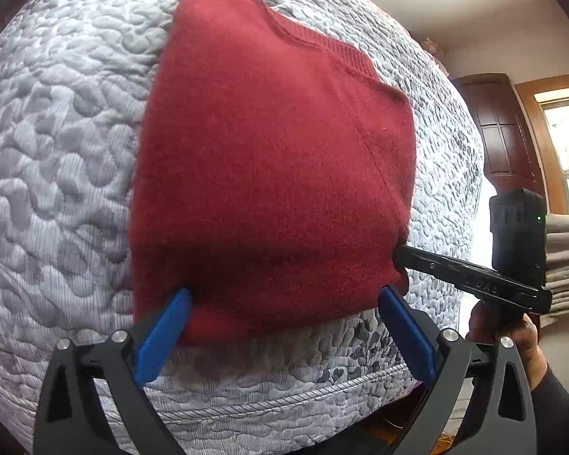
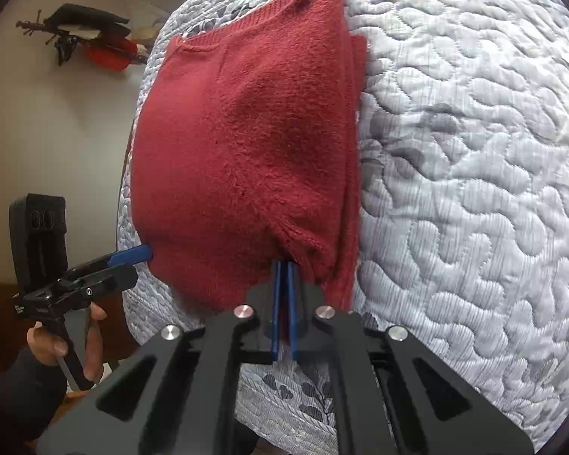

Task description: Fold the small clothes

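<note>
the red sweater (image 1: 269, 174) lies flat on the bed (image 1: 57, 159), near the bed's front edge; it is already folded over, with layers stacked along its right side; my right gripper (image 2: 283, 265) is pinched tight on the sweater's near right corner, with red wool between the blue fingers (image 2: 275, 303); my left gripper (image 1: 284, 299) is spread wide at the sweater's near edge, one blue finger at each side, holding nothing; the sweater looks soft, fuzzy and floppy, so i think it will sag and bend if i lift it by one corner; it looks light, but thick where the layers pile up; the wool is not slippery, so a small pinch should hold; i think the best places to grab are the two near corners, both at once, so the edge stays straight; i should bite through all the layers, or the bottom ones may slide out and the fold will come undone.
</note>
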Tool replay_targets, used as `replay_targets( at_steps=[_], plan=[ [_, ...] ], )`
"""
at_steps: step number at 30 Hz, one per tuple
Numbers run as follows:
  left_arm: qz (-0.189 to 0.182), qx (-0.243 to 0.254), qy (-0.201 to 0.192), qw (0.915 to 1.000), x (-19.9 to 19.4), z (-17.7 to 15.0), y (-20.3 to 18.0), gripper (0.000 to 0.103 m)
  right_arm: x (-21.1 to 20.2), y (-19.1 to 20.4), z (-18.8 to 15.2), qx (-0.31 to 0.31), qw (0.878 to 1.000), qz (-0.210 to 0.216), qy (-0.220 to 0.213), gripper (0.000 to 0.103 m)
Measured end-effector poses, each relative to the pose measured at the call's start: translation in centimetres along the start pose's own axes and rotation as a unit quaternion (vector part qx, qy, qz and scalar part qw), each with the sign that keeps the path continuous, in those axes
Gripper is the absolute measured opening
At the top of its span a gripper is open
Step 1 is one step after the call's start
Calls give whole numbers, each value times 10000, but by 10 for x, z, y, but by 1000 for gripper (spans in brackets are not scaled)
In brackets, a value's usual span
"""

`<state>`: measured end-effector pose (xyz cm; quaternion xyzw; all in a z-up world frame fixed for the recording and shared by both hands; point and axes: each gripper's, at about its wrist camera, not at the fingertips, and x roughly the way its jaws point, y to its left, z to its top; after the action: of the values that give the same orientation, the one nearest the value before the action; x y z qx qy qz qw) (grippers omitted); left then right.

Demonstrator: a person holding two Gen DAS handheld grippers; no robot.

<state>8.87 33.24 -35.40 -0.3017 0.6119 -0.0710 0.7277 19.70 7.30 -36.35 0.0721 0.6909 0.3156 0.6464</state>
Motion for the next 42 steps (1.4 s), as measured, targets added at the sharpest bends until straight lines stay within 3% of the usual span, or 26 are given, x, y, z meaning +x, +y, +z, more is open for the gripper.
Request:
replay_targets(
  at_steps=[1,3,5,8,10,13,20,29,42],
  plan=[
    [118,19,-33,9999,-5,-3,-2,99,-8,8,-2,-47,9999,-86,-93,6],
    [552,164,-322,9978,-25,-12,-11,99,-29,33,-10,-370,9971,-553,-369,28],
    [893,332,-691,9930,-56,-26,-26,99,-60,65,-25,-695,9903,-1008,-658,64],
    [1729,614,-970,9782,-108,-55,-62,99,-113,107,-54,-1032,9767,-1563,-1046,93],
    [1995,781,-1123,9703,-146,-74,-91,99,-144,137,-75,-1123,9666,-1933,-1257,97],
    [2388,622,-1216,9614,-199,-99,-130,99,-180,170,-103,-1121,9593,-2168,-1419,100],
    [2269,386,-1847,9555,-284,-140,-172,99,-246,224,-157,-1064,9463,-2408,-1876,100],
    [2112,632,-2204,9502,-310,-165,-191,99,-281,253,-184,-1156,9309,-2589,-2302,100],
    [2055,800,-2268,9487,-311,-171,-205,99,-286,257,-199,-1126,9295,-2601,-2360,100]
  ],
)
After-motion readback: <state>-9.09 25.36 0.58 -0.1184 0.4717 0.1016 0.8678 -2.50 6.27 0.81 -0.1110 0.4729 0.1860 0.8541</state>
